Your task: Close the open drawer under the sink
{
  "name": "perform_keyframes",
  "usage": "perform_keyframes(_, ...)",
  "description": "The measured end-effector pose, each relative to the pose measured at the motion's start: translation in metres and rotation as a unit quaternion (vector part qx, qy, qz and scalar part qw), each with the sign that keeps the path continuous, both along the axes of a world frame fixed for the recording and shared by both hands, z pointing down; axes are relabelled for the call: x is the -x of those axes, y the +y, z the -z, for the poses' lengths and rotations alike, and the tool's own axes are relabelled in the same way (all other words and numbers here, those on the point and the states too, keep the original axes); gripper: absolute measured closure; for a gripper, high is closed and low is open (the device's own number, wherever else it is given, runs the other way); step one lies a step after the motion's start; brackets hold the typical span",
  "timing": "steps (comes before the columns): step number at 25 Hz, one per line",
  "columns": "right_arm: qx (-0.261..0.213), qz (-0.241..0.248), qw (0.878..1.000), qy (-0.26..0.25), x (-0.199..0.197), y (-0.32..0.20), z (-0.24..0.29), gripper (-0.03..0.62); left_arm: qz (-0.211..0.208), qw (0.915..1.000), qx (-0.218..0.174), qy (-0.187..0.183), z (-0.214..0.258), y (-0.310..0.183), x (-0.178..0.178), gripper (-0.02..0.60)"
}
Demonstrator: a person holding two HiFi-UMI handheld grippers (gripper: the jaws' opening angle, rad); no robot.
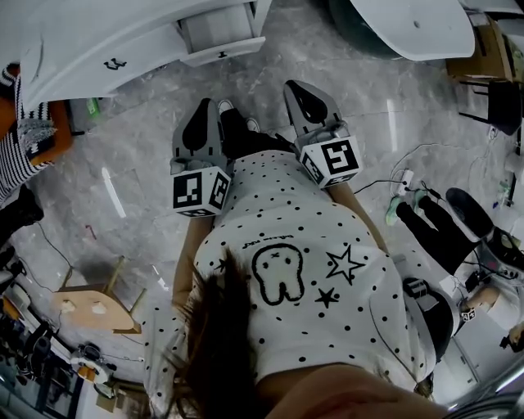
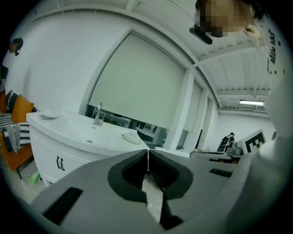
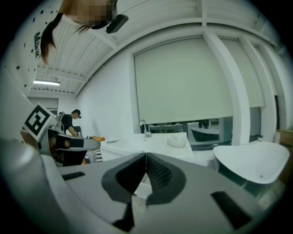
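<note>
The open drawer [image 1: 218,33] juts out of the white sink cabinet [image 1: 90,45] at the top of the head view, its front panel facing me across bare floor. My left gripper [image 1: 204,106] and right gripper [image 1: 296,87] are held side by side in front of my body, pointing toward the drawer and well short of it. Both are shut with nothing between the jaws. In the left gripper view the left gripper [image 2: 148,154] points just right of the sink cabinet [image 2: 55,151] and its faucet [image 2: 98,114]. The right gripper [image 3: 146,156] faces the sink top [image 3: 151,144].
A white tub [image 1: 413,24] stands right of the drawer. A person in striped clothes [image 1: 16,155] sits at the left. A wooden stool [image 1: 94,307] is at lower left; cables and gear [image 1: 458,229] lie at the right. Grey marble floor [image 1: 147,164] surrounds me.
</note>
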State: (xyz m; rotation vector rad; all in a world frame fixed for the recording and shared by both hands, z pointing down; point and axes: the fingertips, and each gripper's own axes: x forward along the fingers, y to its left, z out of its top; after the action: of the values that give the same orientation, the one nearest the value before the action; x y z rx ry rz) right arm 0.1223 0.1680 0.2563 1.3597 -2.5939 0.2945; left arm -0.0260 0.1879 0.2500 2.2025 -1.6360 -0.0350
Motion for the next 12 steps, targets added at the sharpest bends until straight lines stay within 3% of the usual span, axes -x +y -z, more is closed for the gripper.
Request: perform_keyframes(12,0.022,-0.021,1.000,0.007,0.018,-0.028,-0.004,0.580,-0.024,0.9996,0.016,0.002,0.000,-0.039,0.017,0.569)
